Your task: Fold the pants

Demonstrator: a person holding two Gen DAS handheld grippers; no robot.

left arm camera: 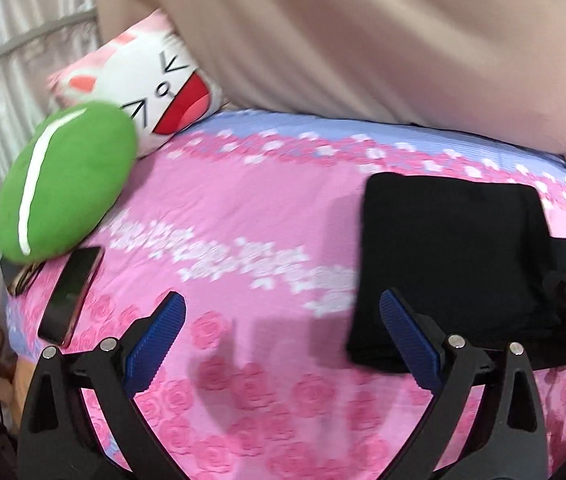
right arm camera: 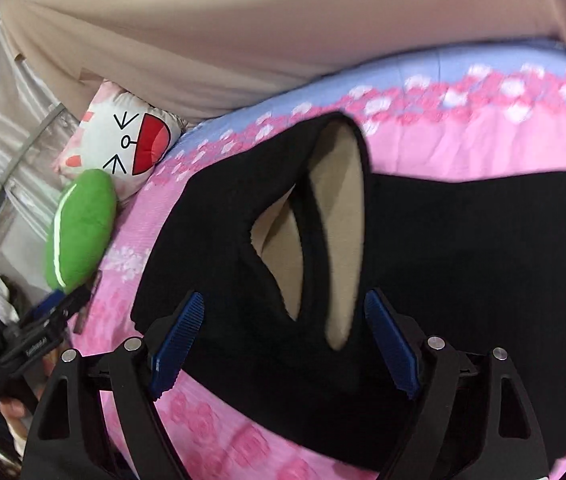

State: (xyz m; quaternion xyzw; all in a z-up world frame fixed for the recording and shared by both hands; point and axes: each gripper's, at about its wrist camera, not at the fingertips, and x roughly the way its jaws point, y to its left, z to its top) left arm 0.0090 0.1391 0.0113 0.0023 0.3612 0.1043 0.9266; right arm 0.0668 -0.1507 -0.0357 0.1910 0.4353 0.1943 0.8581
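The black pants [left arm camera: 451, 264] lie folded in a compact stack on the pink floral bedsheet [left arm camera: 243, 216], at the right of the left wrist view. In the right wrist view the pants [right arm camera: 463, 264] fill the middle, with beige pocket lining [right arm camera: 339, 216] showing in an opening. My left gripper [left arm camera: 283, 312] is open and empty above the sheet, just left of the stack. My right gripper [right arm camera: 285, 316] is open and empty, hovering over the stack's near edge. The left gripper also shows at the left edge of the right wrist view [right arm camera: 39, 336].
A green round cushion [left arm camera: 63, 184] and a white cartoon-face pillow [left arm camera: 155, 80] sit at the bed's far left. A phone [left arm camera: 71, 292] lies on the sheet below the cushion. A beige curtain [left arm camera: 363, 32] hangs behind the bed.
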